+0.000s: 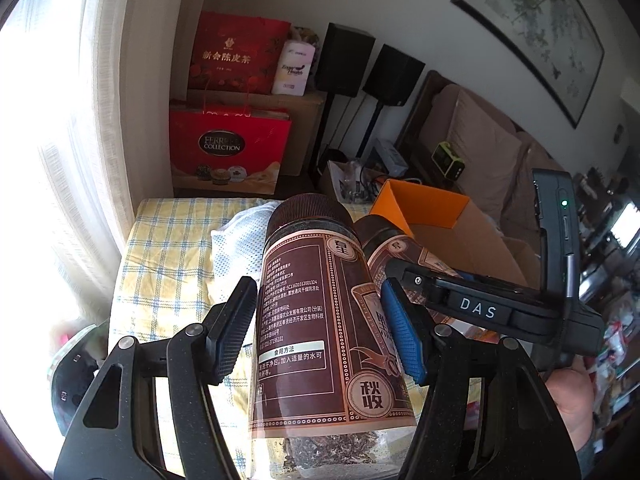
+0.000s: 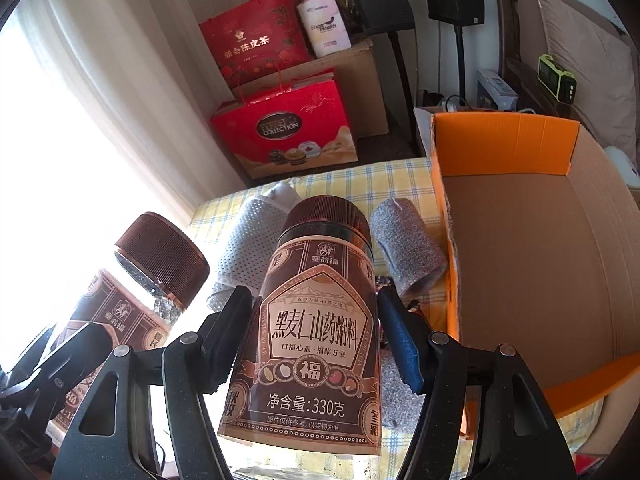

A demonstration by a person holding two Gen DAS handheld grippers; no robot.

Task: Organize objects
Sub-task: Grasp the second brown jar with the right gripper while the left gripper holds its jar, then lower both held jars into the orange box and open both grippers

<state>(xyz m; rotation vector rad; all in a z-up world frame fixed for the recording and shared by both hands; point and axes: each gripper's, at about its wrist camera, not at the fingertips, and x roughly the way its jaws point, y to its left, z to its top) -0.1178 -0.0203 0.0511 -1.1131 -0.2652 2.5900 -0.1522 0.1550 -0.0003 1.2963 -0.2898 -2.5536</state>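
Left gripper (image 1: 318, 330) — fingers clamped on a brown-labelled jar (image 1: 320, 320), centre of the left wrist view, ribbed brown lid pointing up-frame.

Right gripper (image 2: 316, 338) — fingers clamped on a second jar (image 2: 316, 332) of the same kind, centre of the right wrist view; it also shows in the left view, just right of the first jar.

Orange-lined cardboard box (image 2: 540, 264), open, fills the right of the right view. Checked cloth (image 1: 160, 248) beneath. Grey rolled towel (image 2: 408, 244) lies just left of the box.
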